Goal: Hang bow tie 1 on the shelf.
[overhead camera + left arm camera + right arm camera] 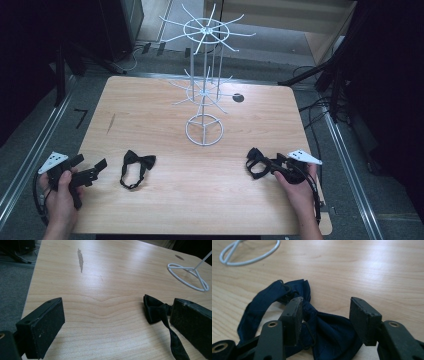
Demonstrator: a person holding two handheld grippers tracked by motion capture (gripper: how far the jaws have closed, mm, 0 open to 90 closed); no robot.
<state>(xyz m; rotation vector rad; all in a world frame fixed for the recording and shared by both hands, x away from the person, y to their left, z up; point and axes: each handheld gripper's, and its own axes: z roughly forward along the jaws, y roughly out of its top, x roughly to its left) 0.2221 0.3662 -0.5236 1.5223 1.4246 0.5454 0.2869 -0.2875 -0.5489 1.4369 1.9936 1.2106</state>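
A black bow tie (138,163) (154,310) lies flat on the wooden table (165,200), left of centre, its strap looped toward me. My left gripper (91,163) (117,307) rests to its left, jaws wide open with nothing between them; the tie sits just off the right jaw. A dark navy bow tie (256,160) (329,336) lies at the right. My right gripper (270,165) (325,303) is over it, open, with its two jaws on either side of one wing of the tie.
A white wire display rack (205,75) with hook arms on two tiers stands mid-table on a ring base (204,130) (187,276) (249,255). A dark round hole (238,97) lies behind it. A grey smear (80,260) marks the table's left side.
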